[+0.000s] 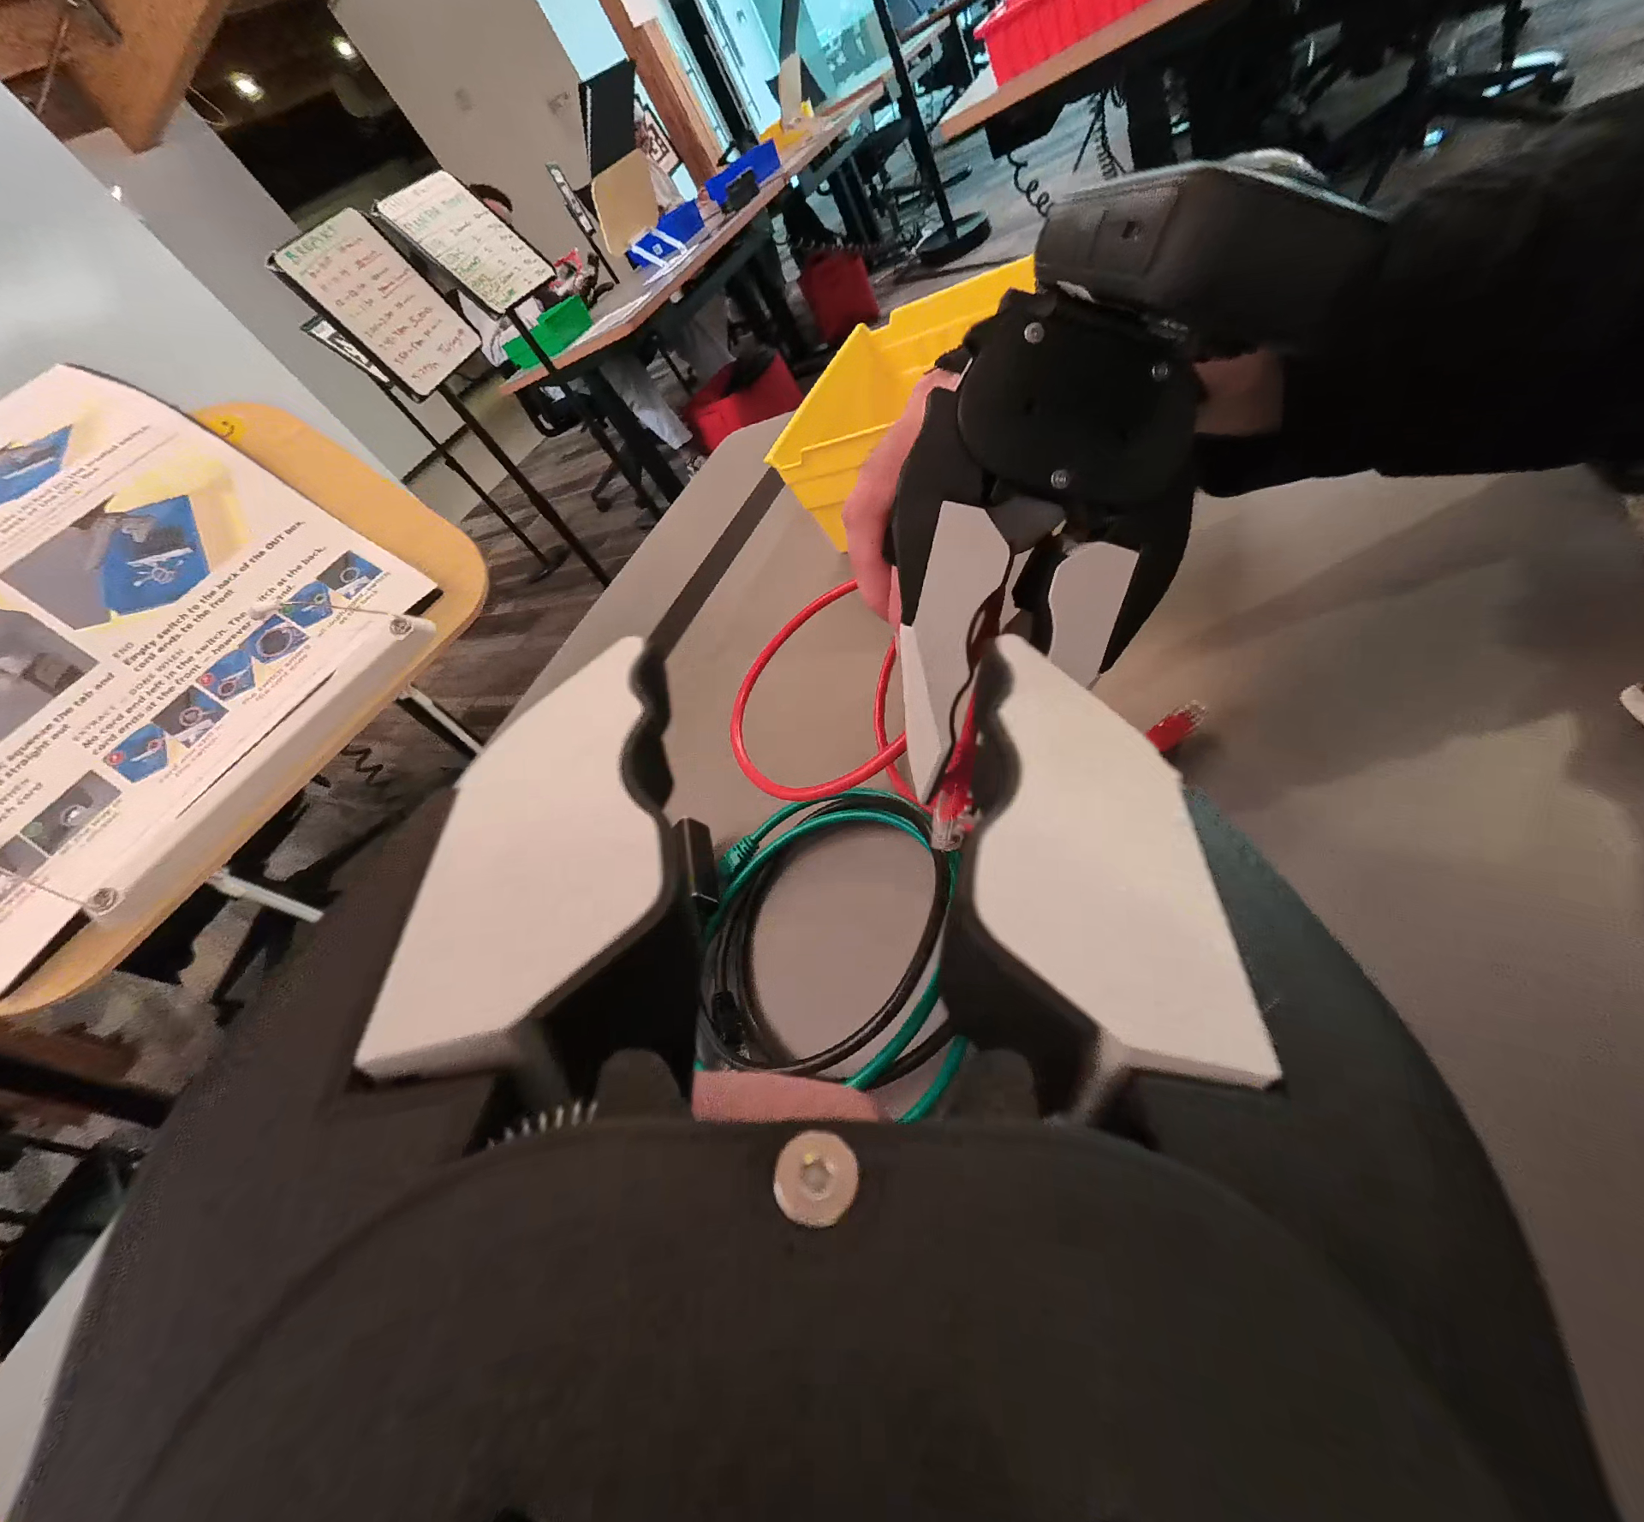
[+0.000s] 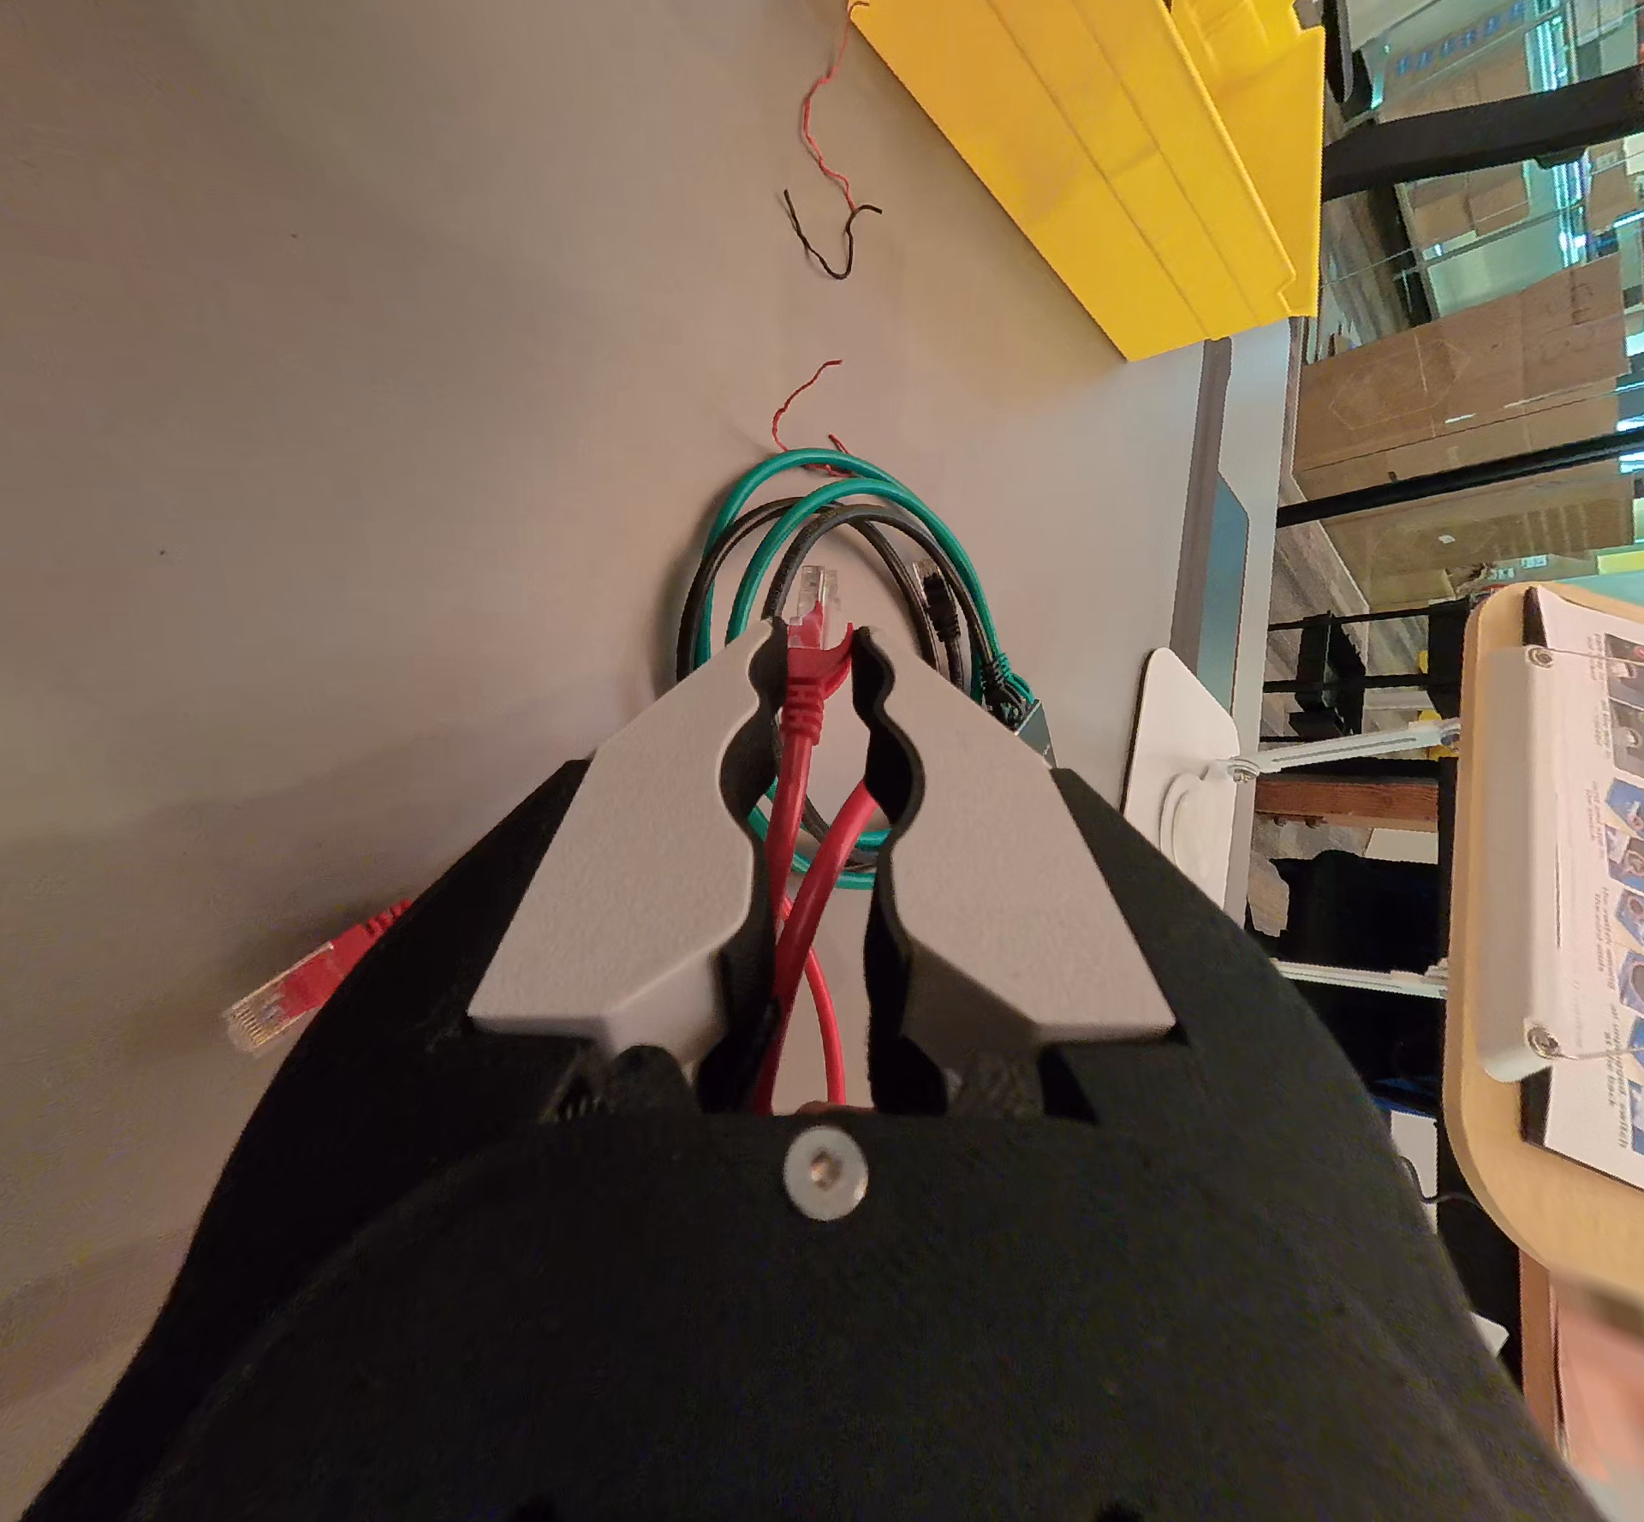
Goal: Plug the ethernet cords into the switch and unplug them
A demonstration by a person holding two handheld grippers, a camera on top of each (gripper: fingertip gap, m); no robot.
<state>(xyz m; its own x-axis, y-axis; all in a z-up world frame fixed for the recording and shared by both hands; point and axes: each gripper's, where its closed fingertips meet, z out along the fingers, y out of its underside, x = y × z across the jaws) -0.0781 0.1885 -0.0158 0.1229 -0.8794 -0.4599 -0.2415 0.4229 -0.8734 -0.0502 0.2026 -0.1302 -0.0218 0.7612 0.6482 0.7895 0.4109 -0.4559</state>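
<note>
right gripper (image 2: 814,643) clamped on the red cord (image 2: 805,701) just behind its plug, clear tip poking past the jaws, likely so the plug can be steered into a port. tilted steeply down over the green and black coils (image 2: 783,518) near the table (image 2: 356,322) edge. left gripper (image 1: 814,732) spread wide, empty, hovering above the coils. no switch in view.

Both grippers same build: matte black textured body, rounded housing, 1 silver hex-socket screw centred near the front edge. Left gripper (image 1: 814,732) and right gripper (image 2: 809,652) each carry 2 light grey angular fingers (image 1: 534,856) with wavy black inner edges. Right gripper seen from outside: black faceplate, several small screws, tapered black finger backs. Black sleeve (image 1: 1468,322) behind it.
</note>
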